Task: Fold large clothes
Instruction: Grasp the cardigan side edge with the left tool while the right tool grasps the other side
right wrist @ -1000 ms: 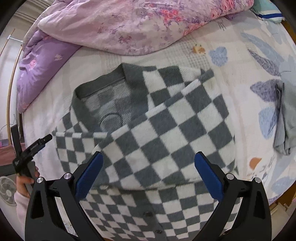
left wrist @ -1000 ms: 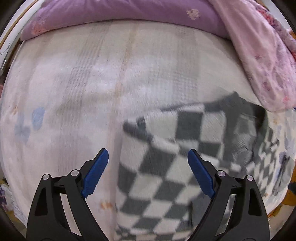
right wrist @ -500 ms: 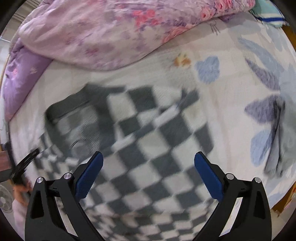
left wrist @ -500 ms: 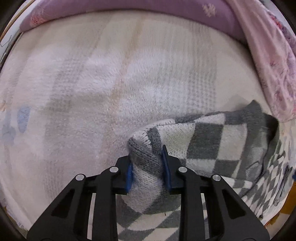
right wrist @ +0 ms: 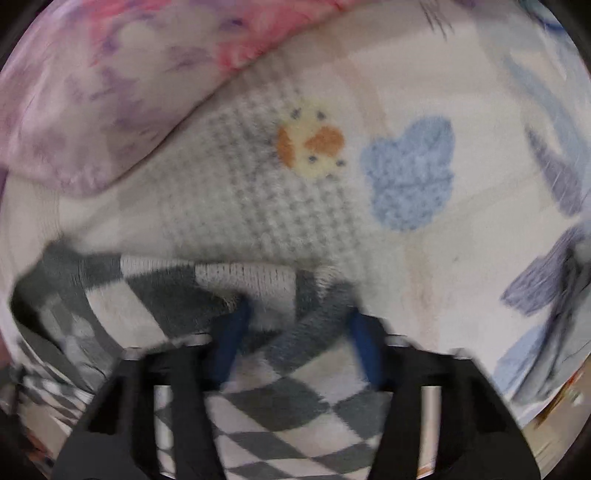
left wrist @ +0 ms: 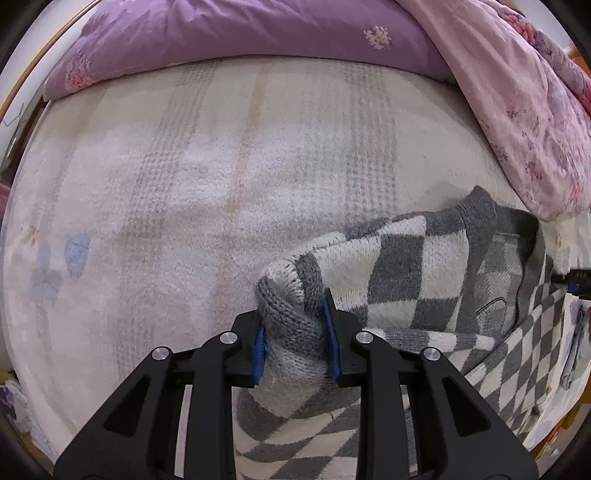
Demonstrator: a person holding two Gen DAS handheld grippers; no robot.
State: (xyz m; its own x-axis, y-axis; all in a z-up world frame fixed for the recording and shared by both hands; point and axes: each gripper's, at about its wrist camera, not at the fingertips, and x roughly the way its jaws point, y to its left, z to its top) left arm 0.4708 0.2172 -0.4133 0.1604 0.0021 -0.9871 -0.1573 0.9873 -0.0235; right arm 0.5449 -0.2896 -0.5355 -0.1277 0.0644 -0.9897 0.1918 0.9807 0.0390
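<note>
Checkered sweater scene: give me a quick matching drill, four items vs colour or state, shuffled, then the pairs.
Column one:
1. checkered sweater
2. left tongs
3. pillow
4. cloud patch

Column two:
A. plain purple with a small flower print
B. grey and white squares
C. light blue, woven into the bed cover
D. clamped on a bunched corner of knit

Pairs: 1-B, 2-D, 3-A, 4-C

The sweater (left wrist: 417, 266) lies on the blanket (left wrist: 221, 177) — pillow (left wrist: 229, 33) behind, quilt (left wrist: 517, 110) at right — near edge
</note>
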